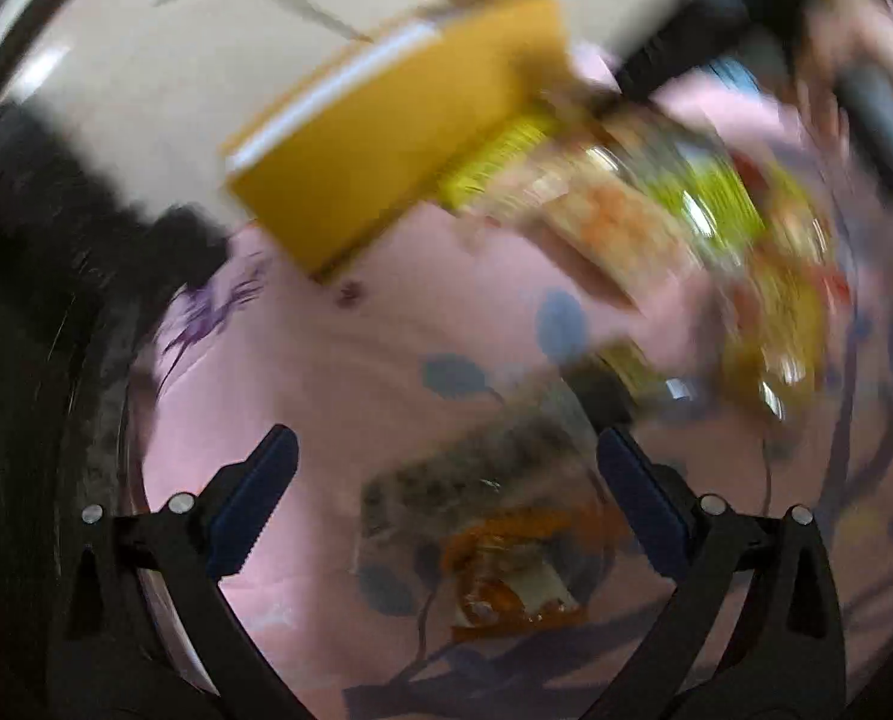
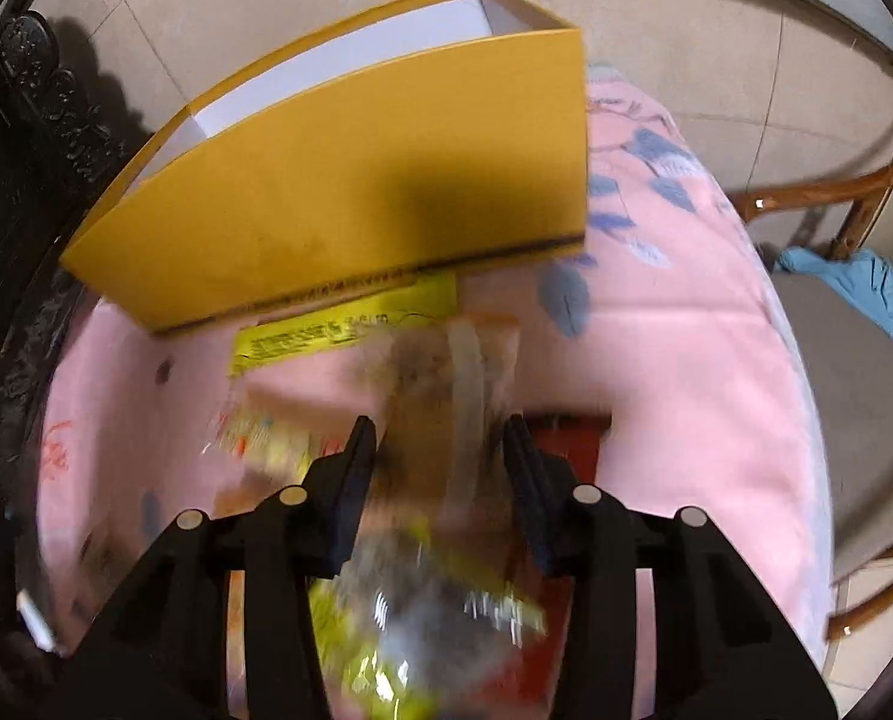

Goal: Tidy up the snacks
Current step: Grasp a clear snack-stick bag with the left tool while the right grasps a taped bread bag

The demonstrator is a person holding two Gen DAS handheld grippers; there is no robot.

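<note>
I had both grippers angled down over the worktop [image 2: 686,360], which was draped in a pink cloth printed with blue leaves. The open yellow box [image 2: 350,192], white inside, stood at the twelve o'clock side in my right wrist view, its near wall casting a dark shadow patch. My right gripper [image 2: 440,444] was narrowed around a clear snack packet [image 2: 446,384], one finger on either side of it; the blur kept me from telling whether the pads were truly pressing on it. A yellow-green wrapper [image 2: 338,330] lay flat just in front of the box at about eleven o'clock from that gripper. My left gripper [image 1: 446,456] stood wide, with nothing between its fingers, above a small see-through packet [image 1: 494,528] with dark and orange contents lying on the cloth. In the left view the pile of bright snack packets [image 1: 656,210] smeared toward two o'clock, touching the box's corner.
</note>
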